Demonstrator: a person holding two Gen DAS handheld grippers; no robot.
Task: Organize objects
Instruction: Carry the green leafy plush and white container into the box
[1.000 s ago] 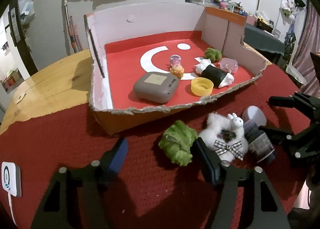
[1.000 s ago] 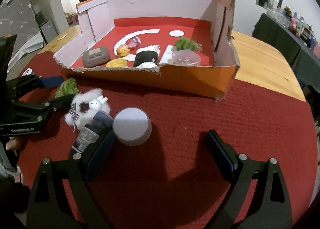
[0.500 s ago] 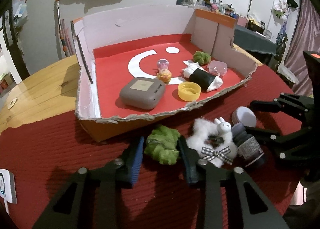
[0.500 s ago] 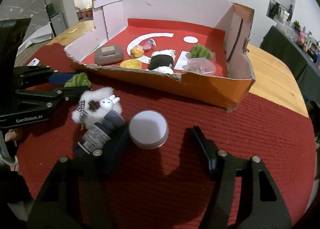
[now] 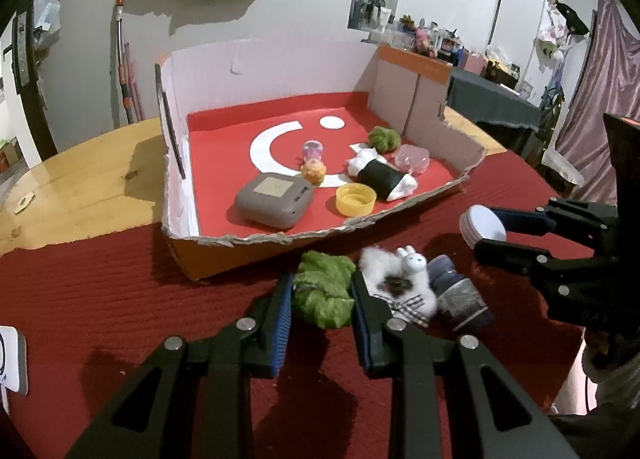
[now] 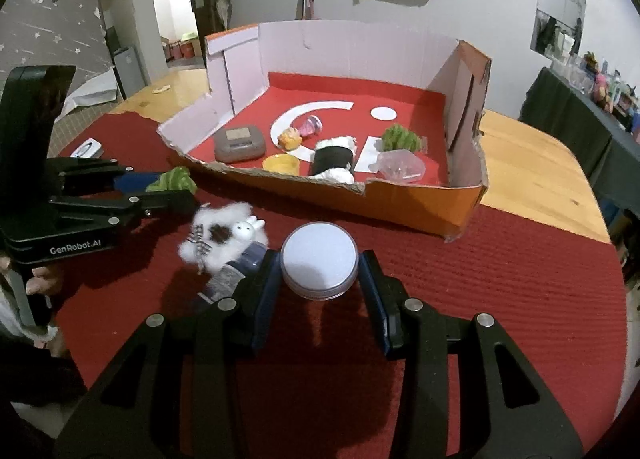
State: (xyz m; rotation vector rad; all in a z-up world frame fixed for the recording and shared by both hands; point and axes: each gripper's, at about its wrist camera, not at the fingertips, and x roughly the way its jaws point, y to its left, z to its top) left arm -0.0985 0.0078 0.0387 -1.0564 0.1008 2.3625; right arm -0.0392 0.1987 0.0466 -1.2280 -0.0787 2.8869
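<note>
Left wrist view: left gripper (image 5: 322, 299) closing, pads pressed on green lettuce toy (image 5: 325, 294), on red cloth (image 5: 120, 299) just before cardboard box (image 5: 180, 195). Right gripper (image 6: 319, 271) closing, clamped on white jar (image 6: 319, 259), lid up, axis upright. Fluffy bunny (image 6: 224, 239) and dark bottle (image 6: 232, 279) between; bottle lying, long axis slanting toward box.

green plush (image 5: 324, 295): crumpled, on my red cloth, squeezed between my left pads.
white-lidded jar (image 6: 319, 260): round, upright, between my right pads, which are closing on it.
fluffy bunny (image 5: 400, 279): lying between them, against a dark bottle (image 5: 460, 299).
</note>
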